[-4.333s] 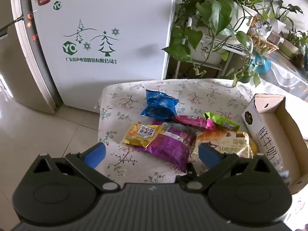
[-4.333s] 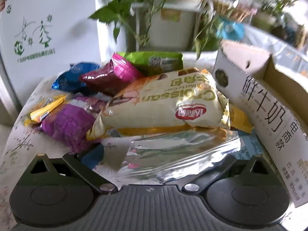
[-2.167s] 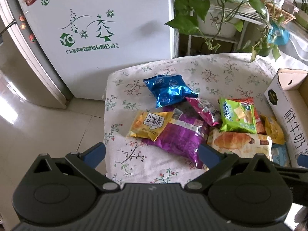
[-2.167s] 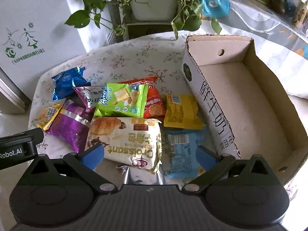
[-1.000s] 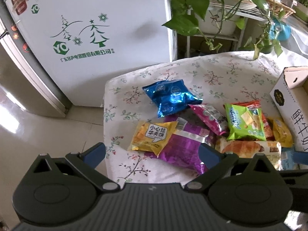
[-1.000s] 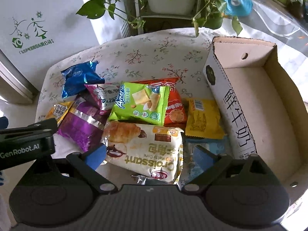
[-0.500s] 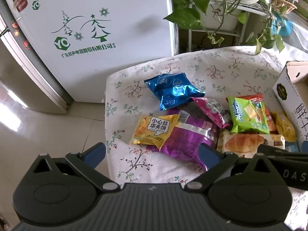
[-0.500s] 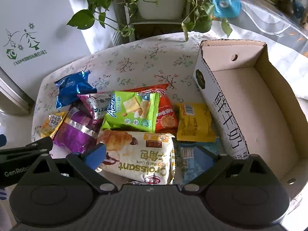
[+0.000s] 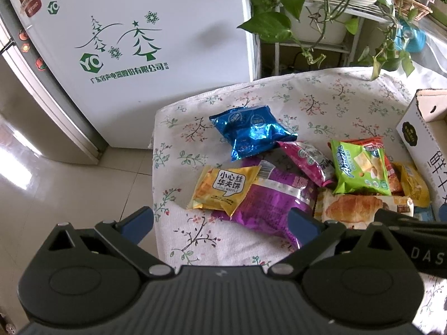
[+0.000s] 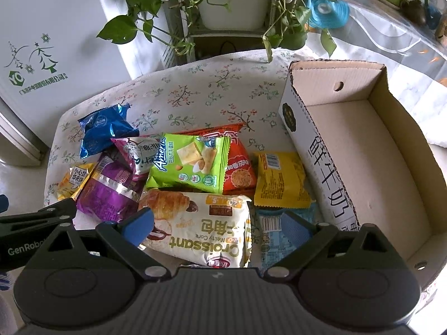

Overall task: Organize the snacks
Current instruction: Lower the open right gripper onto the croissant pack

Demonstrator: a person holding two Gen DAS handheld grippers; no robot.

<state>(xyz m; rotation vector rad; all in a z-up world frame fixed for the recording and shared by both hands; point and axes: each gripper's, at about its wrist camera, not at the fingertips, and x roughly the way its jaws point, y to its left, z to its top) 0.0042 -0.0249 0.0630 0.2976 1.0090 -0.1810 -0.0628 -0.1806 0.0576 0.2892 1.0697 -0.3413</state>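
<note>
Jaws first: both grippers are spread wide and holding nothing. Right gripper (image 10: 216,227) hangs over the near edge of the pile, and its blue fingertips (image 10: 137,224) straddle the croissant pack (image 10: 201,229), which sits right between and just below them. The light blue pack (image 10: 269,231) is under the right-hand tip, partly tucked beneath the croissant one. Left gripper (image 9: 222,222) hovers over the other side, with the purple bag (image 9: 272,201) close in front of its right-hand tip and the waffle pack (image 9: 223,188) just ahead, overlapping the purple one.

Further out it's a heap: green pack (image 10: 190,164) lying on the orange pack (image 10: 240,167), yellow pack (image 10: 280,180) beside that and nearly touching the box (image 10: 396,128), pink pack (image 10: 137,150) wedged between green and purple, blue bag (image 9: 250,132) at the far end, a bit apart from the rest. All of it sits on the flowery cloth (image 10: 195,95).

Progress-wise? Looks like basically zero so far. The box is completely empty as far as I can see, and every snack is outside it on the cloth. So the whole sorting job is left. My guess is the croissant pack goes first, since it's the one lined up in the right jaws and the box is just beside it.
</note>
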